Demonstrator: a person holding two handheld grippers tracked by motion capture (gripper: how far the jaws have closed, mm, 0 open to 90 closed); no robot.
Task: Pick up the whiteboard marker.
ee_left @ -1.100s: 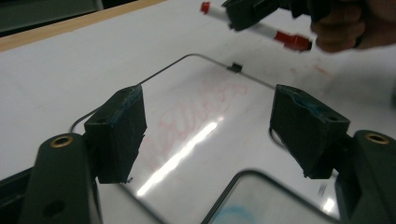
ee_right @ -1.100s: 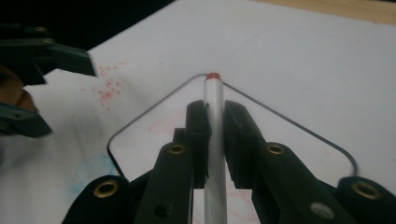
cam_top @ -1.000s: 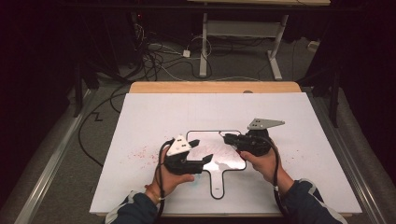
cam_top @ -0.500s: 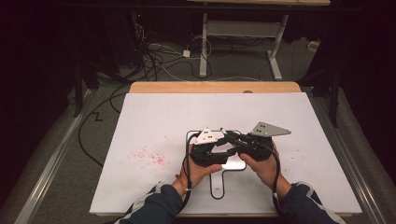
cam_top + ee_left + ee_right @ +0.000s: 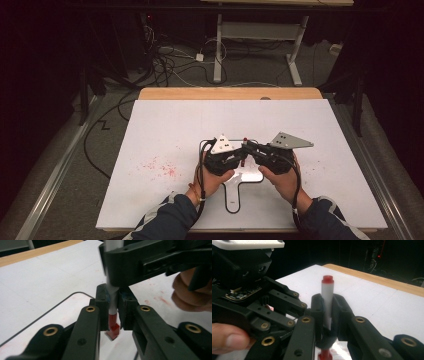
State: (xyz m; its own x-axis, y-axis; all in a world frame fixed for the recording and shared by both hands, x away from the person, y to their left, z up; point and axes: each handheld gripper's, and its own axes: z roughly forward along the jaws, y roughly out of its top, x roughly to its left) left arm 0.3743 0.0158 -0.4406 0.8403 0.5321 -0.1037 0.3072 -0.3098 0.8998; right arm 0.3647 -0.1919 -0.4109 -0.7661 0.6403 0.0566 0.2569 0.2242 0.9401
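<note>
On the matte white board (image 5: 165, 130), both black claws clamp a cylindrical red-tipped marker (image 5: 327, 302).

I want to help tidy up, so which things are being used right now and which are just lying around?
Being used:
- red marker, upright
- left hand-held gripper, shut on its lower end
- right hand-held gripper, shut on its white barrel
- white board with a black outline

Just lying about:
- cables on the floor
- table legs behind
</note>
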